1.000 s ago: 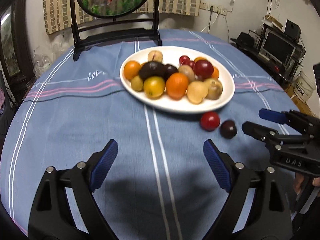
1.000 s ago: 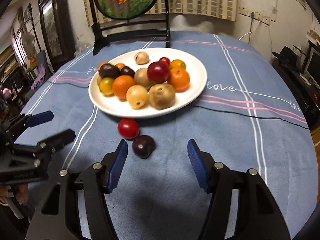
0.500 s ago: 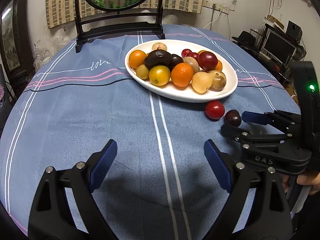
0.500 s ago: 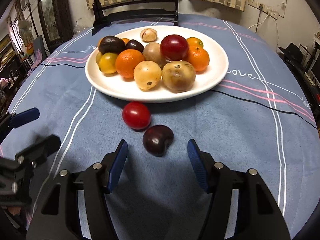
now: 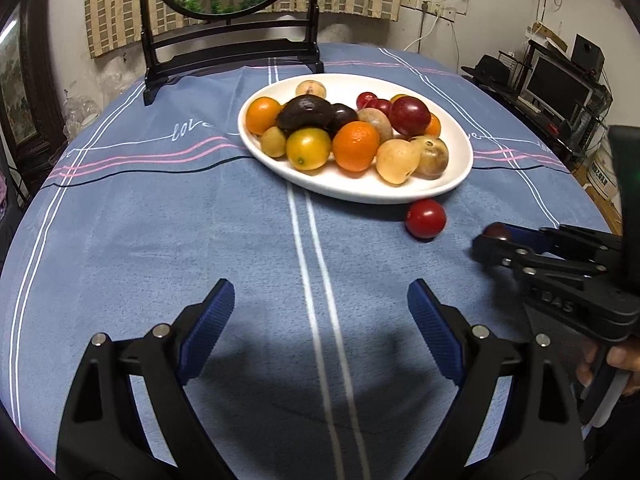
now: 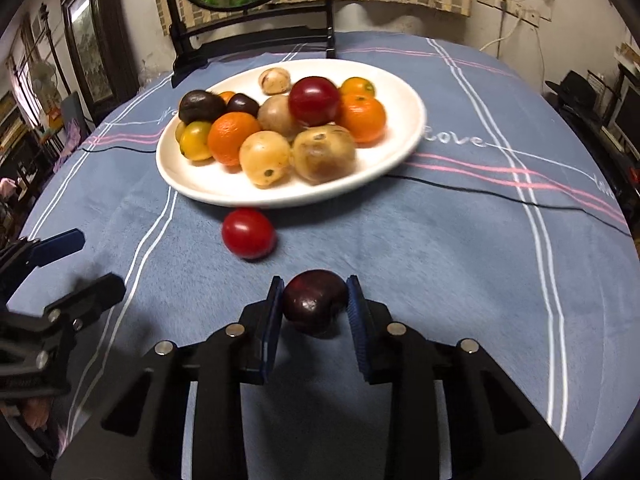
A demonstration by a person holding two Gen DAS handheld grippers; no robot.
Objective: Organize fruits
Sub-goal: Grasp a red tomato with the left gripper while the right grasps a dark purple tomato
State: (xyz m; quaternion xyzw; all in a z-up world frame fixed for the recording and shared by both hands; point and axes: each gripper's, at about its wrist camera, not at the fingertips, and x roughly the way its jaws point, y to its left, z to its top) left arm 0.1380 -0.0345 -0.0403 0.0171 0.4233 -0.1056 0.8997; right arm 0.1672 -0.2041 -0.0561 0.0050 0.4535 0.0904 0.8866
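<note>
A white plate [image 5: 360, 194] heaped with oranges, plums and pale fruits stands mid-table on the blue cloth. A red cherry tomato [image 6: 248, 233] lies just in front of it. My right gripper [image 6: 314, 282] is closing, and both blue pads press on a dark purple plum [image 6: 314, 304] that rests on the cloth. In the left wrist view that gripper [image 5: 490, 238] sits at the right with the plum [image 5: 497, 231] peeking out at its tips. My left gripper [image 5: 320, 286] stands open over bare cloth with nothing between its fingers, well left of the tomato [image 5: 425, 218].
A round fish picture on a black stand [image 5: 228, 40] stands at the table's far edge. A desk with a monitor [image 5: 556, 84] stands off to the right. A person's hand [image 5: 616, 360] holds the right gripper's handle. The left gripper [image 6: 96, 262] shows at the left.
My right gripper slid forward around the dark plum and its jaws closed onto it. The left gripper stayed open and hardly moved.
</note>
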